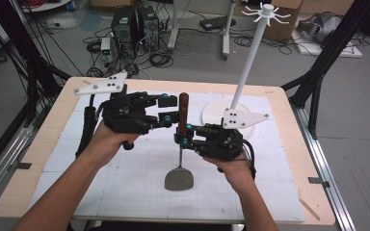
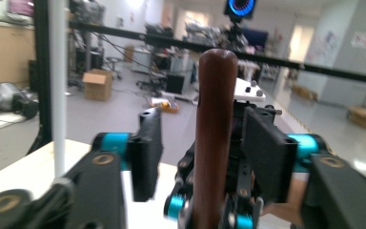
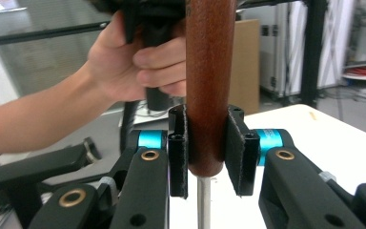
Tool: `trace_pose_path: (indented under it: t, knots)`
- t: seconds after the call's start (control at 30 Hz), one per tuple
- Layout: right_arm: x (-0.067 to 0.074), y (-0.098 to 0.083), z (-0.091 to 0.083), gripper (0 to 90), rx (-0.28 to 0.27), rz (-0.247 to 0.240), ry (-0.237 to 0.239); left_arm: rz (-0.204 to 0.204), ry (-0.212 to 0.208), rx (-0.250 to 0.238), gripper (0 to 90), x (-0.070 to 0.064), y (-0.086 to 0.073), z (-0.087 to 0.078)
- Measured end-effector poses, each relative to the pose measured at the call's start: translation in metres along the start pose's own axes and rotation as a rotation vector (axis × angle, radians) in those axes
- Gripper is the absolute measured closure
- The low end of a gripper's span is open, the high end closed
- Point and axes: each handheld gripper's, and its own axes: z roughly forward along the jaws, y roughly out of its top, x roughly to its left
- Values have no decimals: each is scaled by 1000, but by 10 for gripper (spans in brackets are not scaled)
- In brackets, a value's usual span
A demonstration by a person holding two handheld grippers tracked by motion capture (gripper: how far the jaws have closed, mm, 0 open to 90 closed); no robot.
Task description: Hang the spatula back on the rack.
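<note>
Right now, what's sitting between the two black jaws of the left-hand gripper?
The spatula's brown wooden handle stands upright between the jaws of the left gripper, with gaps on both sides, as the left gripper view shows. The right gripper clamps it.

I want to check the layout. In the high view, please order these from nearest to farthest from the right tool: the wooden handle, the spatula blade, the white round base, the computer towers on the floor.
1. Wooden handle: between the jaws of the right tool.
2. Spatula blade: just below, toward the person.
3. White round base: behind it on the table, up and right.
4. Computer towers: far back on the floor.
</note>
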Motion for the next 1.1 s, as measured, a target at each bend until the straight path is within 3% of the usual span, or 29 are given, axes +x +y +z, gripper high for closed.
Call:
trace_pose_path:
  t: [0.1, 0.17, 0.2, 0.27, 0.37, 0.53, 0.63, 0.77, 1.03, 1.1]
  knots:
    - [-3, -1, -5, 736, -10, 23, -43, 34, 94, -4, 379, 2, -12, -18]
    - [-4, 0, -9, 735, -16, 35, -83, 107, 194, 37, 354, 2, -20, -29]
    - [-5, 0, -10, 735, -15, 31, -108, 125, 226, 49, 331, 2, -24, -34]
    - [-7, 1, -13, 735, -7, 35, -159, 133, 266, 53, 303, 4, -32, -43]
    - [-11, 4, -17, 735, 0, 35, -233, 100, 313, 65, 231, 8, -49, -58]
    - [-19, 11, -24, 735, 17, 23, -355, 54, 350, 92, 192, 11, -80, -77]
    - [-25, 16, -28, 735, 21, 27, -388, 34, 357, 107, 191, 10, -96, -85]
    - [-34, 25, -32, 735, 15, 33, -432, 41, 384, 123, 192, 5, -113, -94]
    - [-58, 47, -43, 734, -23, 54, -524, 24, 405, 106, 201, 5, -138, -110]
    - [-63, 52, -45, 735, -30, 53, -546, 27, 406, 122, 202, 5, -140, -111]
